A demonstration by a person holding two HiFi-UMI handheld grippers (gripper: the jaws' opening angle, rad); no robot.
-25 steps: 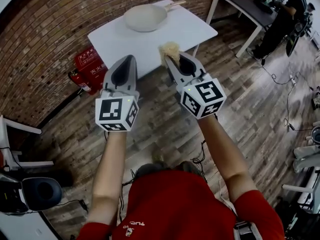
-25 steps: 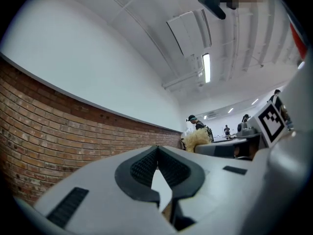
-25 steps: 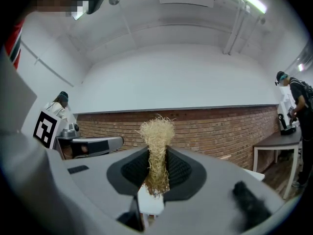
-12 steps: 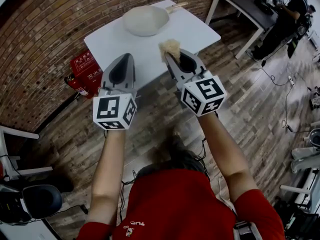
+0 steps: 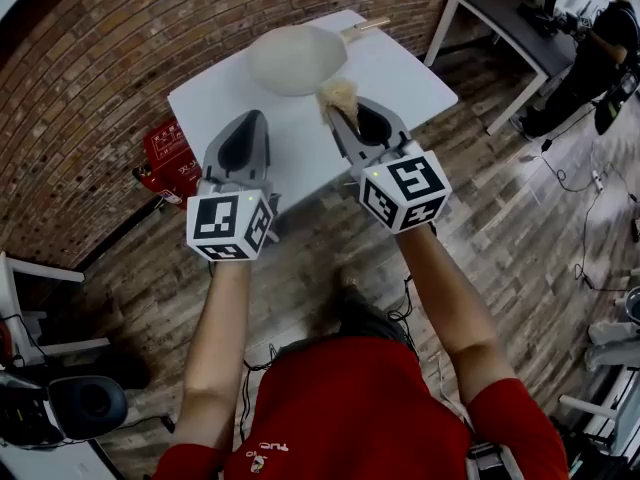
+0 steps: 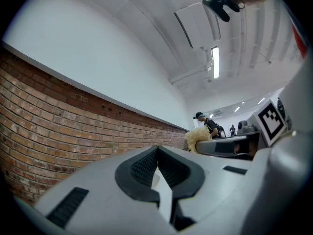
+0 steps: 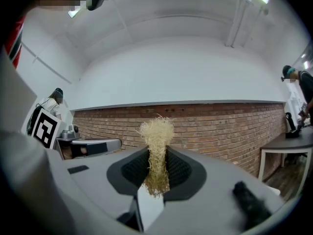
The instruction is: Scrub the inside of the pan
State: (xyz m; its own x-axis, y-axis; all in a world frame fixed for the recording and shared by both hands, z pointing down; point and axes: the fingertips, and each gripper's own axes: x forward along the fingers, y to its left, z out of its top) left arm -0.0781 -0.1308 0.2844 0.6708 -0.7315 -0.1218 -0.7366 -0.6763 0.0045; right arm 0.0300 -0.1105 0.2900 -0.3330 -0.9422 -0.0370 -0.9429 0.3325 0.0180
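While the right gripper (image 7: 156, 155) clamps its jaws on a straw-coloured scrubber tuft (image 7: 156, 131), the left gripper (image 6: 157, 151) has jaws together, nothing betw. them. Upper centre of frame, the pan (image 5: 295, 56) rests on the white table (image 5: 400, 68), apart from both grippers.

One pan (image 5: 295, 58) is counted. Two tables are seen: one white table (image 5: 400, 73) and one dark table (image 5: 500, 13). Two grippers are counted, the left gripper (image 5: 257, 118) and the right gripper (image 5: 338, 118), and each carries one marker cube (image 5: 229, 226), which makes two cubes in all. One straw-coloured scrubber (image 7: 156, 146) is seen. One red box (image 5: 172, 146) and one fire extinguisher (image 5: 150, 178) are counted by the brick wall. Two people are shown in the head view: the wearer in red (image 5: 350, 408) and one standing person (image 5: 590, 63).
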